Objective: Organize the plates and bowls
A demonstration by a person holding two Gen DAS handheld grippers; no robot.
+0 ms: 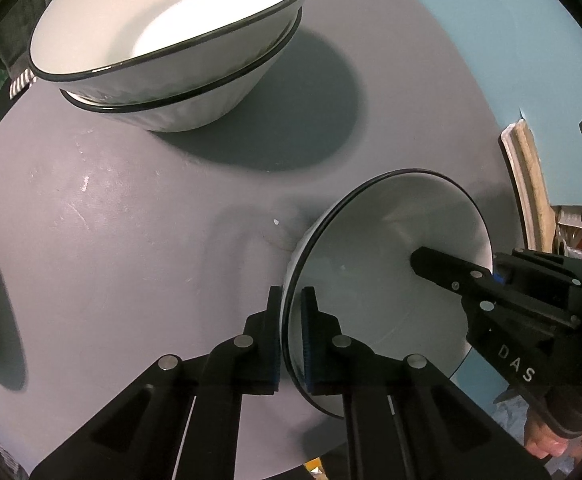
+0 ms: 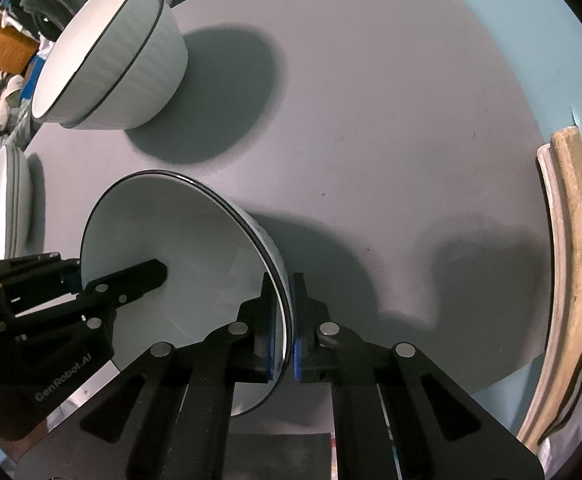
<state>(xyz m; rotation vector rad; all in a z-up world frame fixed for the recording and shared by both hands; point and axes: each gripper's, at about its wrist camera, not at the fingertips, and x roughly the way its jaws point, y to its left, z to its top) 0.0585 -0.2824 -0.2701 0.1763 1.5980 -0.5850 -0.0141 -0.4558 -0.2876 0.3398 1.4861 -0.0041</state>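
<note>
Gripping one white bowl (image 1: 391,264) from opposite sides, we have both tools clamped on its dark-edged rim. Our left gripper (image 1: 291,300) pinches the rim with one finger outside the wall and the other inside. Our right gripper (image 2: 285,284) does the same on the far side of the rim, one pad within the bowl and one against its outer wall. Each tool shows in the other's camera, reaching over the bowl's edge into its hollow: the right one (image 1: 431,264) from the left wrist view, the left one (image 2: 147,276) from the right wrist view.

We take this held bowl as our landmark. It sits over the near part of the round grey table (image 2: 371,140); whether it rests on the surface we cannot tell. Beyond it, well apart toward the table's far left side, stands a stack of two matching bowls (image 2: 111,64), nested one in the other and throwing a broad shadow. Left of the held bowl, at the table's edge, lies a low stack of white plates (image 2: 9,200). Right of it, past the table's rim, a pale wooden frame (image 2: 567,240) leans by the blue wall (image 1: 491,40).
</note>
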